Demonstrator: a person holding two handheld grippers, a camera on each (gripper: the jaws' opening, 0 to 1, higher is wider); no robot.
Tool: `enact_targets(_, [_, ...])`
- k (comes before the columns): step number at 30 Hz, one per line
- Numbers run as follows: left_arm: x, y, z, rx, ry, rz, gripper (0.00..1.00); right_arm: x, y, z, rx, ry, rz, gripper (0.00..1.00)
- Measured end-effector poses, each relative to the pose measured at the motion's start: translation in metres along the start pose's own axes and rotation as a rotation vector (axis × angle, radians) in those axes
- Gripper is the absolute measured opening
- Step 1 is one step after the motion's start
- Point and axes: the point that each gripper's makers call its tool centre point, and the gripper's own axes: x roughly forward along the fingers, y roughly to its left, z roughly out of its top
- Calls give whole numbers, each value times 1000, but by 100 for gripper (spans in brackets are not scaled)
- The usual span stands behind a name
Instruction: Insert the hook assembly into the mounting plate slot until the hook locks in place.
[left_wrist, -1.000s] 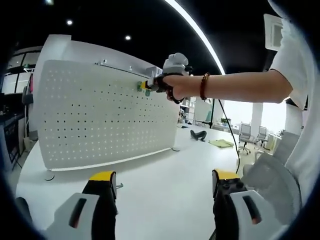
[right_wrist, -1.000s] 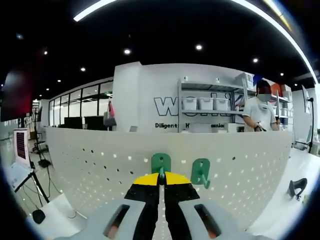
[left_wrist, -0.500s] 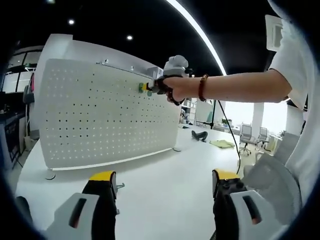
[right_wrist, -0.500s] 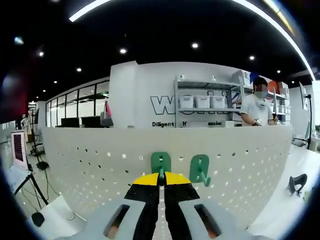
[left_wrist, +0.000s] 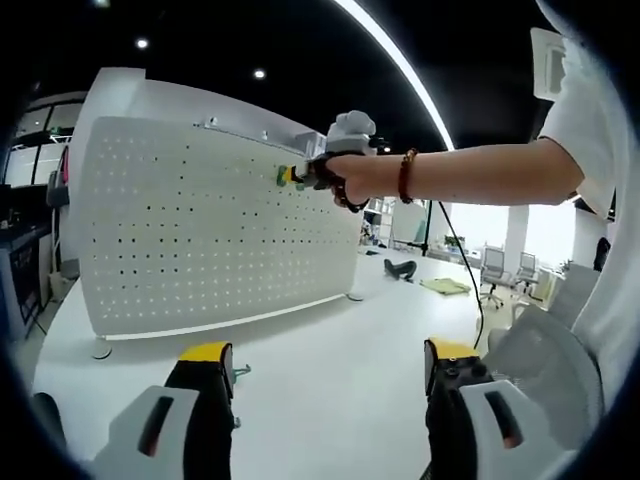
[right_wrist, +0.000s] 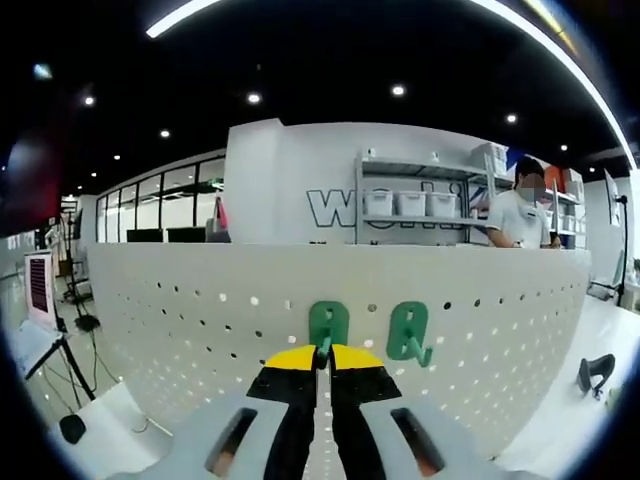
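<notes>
A white perforated mounting plate (left_wrist: 200, 230) stands upright on the table; it spans the right gripper view as the plate (right_wrist: 180, 330). My right gripper (right_wrist: 322, 352) is shut on a green hook (right_wrist: 327, 325) pressed against the plate's upper rows. A second green hook (right_wrist: 408, 333) hangs on the plate just to its right. In the left gripper view the right gripper (left_wrist: 300, 175) shows at the plate's upper right, held by a person's hand with a bead bracelet. My left gripper (left_wrist: 325, 365) hovers open low over the table, holding nothing.
The white table (left_wrist: 330, 350) stretches in front of the plate. A small metal piece (left_wrist: 240, 371) lies near my left jaw. A black object (left_wrist: 400, 268) and a yellow-green cloth (left_wrist: 443, 287) lie further back. A person (right_wrist: 525, 215) stands behind the plate by shelves.
The right gripper with its green hook has shifted slightly against the plate; the second hook now sits a bit higher in view. The left gripper has stayed still.
</notes>
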Motion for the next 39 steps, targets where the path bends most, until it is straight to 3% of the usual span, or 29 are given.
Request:
enact_targets(13, [1,1,1,14,16,7,78,-8,9,-10,8,10,54,11])
enact_targets(24, [-6,13,-8,16,54,52,75,-34,15,-29,35,25,91,12])
enact_targets(29, [-4,19,-19,31,97,71,74,-49,20,-41,47,32,107,12])
enact_targets(32, [-2,20,-25,91,137,71,74,-56,20,-48,55,34,111,12])
enact_targets(35, [1,23,-28,71,143,72,72,-64,24,-55,72,39,128,12])
enact_targets(39, [2,38,-38,93,191,123,66,-75,28,-64,77,40,144,12])
